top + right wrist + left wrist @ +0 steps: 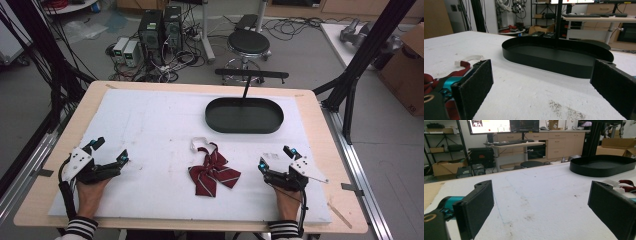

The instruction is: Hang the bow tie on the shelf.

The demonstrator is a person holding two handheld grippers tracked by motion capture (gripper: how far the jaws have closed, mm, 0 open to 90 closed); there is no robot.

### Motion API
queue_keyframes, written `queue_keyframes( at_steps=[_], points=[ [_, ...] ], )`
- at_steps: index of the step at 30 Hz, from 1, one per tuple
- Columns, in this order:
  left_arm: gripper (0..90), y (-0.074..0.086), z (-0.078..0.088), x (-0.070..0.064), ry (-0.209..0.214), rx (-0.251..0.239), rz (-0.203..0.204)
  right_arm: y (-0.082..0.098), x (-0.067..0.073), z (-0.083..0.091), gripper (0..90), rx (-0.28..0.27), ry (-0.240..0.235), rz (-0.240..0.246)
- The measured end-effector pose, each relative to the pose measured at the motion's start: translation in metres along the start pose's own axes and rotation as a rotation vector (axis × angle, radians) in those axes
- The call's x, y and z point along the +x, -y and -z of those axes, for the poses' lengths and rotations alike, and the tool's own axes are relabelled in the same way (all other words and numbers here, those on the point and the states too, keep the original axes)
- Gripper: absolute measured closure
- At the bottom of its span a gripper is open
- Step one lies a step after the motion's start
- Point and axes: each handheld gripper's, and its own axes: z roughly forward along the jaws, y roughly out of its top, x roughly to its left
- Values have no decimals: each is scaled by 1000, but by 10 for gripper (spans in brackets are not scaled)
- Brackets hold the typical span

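No readable brand, label or writing on anything; the monitor text in the left gripper view was too small to make out.

Landmark: black oval tray point(244, 115) at the far right of the white mat point(150, 130). The tray's long axis ran left-right across the table in the high view.

Bow tie point(213, 171), dark red with thin white stripes, lay flat on the mat, near side of the tray and slightly left of it, well apart from it. The wings spread roughly left-right, tilted a bit, and its white strap point(199, 143) curled off the end toward the tray.

Left gripper point(111, 151) rested on the mat, far left of the tray on the near side, jaws wide apart, nothing between them. It pointed across the mat, with the tray at upper right in its own view.

Right gripper point(276, 156) sat on the near side of the tray, just right of the bow tie, not touching it. Jaws wide apart, nothing between them, pointed at the tray.
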Motion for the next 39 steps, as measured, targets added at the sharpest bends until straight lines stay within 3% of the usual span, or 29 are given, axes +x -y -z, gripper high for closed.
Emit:
queue_keyframes(
  at_steps=[22, 27, 34, 37, 39],
  points=[
    [70, 0, 0, 1, 2, 3, 9, 0, 1, 0, 37, 4, 2, -3],
    [70, 0, 0, 1, 9, -2, 13, 0, 1, -1, 37, 2, 8, 16],
    [70, 0, 0, 2, 15, -6, 24, -2, 5, -6, 37, 64, 14, 42],
    [70, 0, 1, 3, 17, -5, 25, -3, 5, -7, 37, 65, 15, 47],
    [70, 0, 1, 3, 20, -5, 28, -5, 5, -7, 37, 102, 11, 47]
  ],
)
